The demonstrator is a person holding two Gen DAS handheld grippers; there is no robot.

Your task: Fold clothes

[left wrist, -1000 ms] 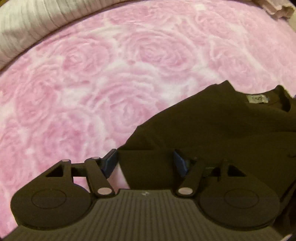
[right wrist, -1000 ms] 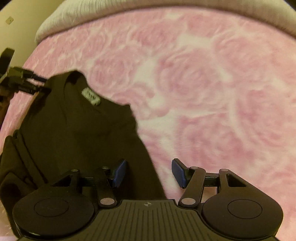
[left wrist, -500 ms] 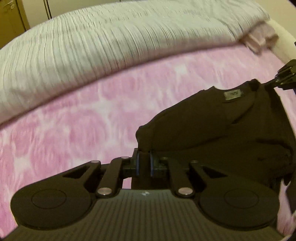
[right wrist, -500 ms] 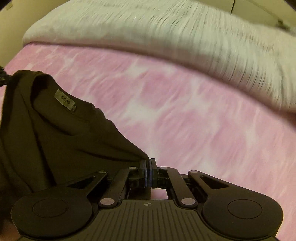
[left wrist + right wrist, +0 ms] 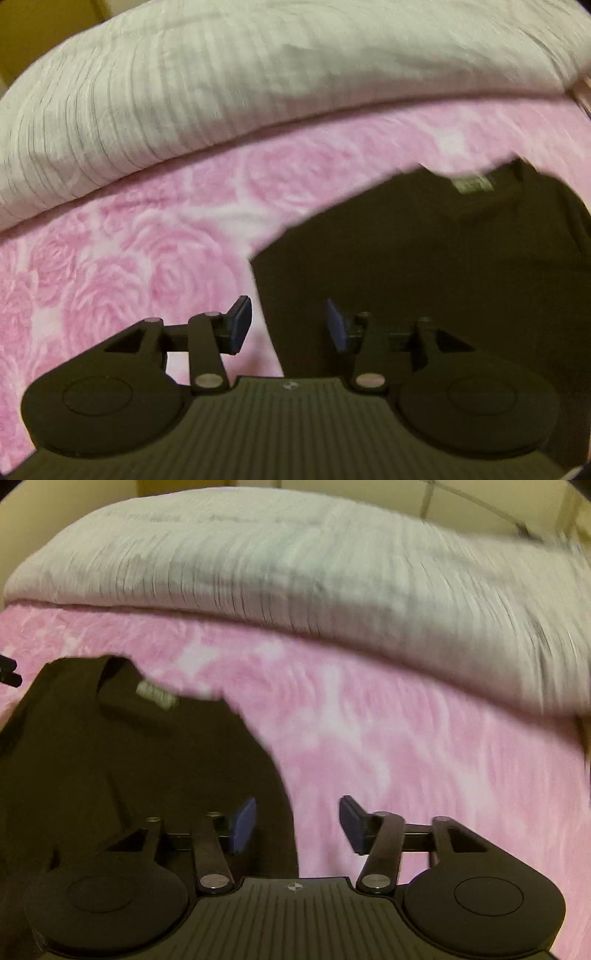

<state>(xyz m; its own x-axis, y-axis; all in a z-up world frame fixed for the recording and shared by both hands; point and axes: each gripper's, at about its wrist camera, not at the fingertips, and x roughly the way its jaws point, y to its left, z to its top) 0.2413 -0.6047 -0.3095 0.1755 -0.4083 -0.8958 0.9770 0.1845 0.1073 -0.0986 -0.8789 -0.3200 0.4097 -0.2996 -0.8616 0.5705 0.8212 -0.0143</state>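
A dark brown shirt [image 5: 424, 266] lies on the pink rose-patterned blanket [image 5: 129, 258], neck label [image 5: 472, 183] toward the far side. My left gripper [image 5: 290, 326] is open and empty, straddling the shirt's left edge. In the right wrist view the shirt [image 5: 129, 760] fills the left, label [image 5: 155, 696] up. My right gripper [image 5: 299, 825] is open and empty over the shirt's right edge. The shirt's near part is hidden behind the gripper bodies.
A grey-white striped duvet [image 5: 258, 74] is bunched along the far side of the bed; it also shows in the right wrist view [image 5: 332, 572]. The pink blanket [image 5: 424, 757] stretches right of the shirt. The left gripper's tip [image 5: 9, 670] shows at the far left edge.
Both grippers were open a second ago, shut on the shirt's edges and lifted it half a second ago, and now have let go and stand open. The shirt lies flatter.
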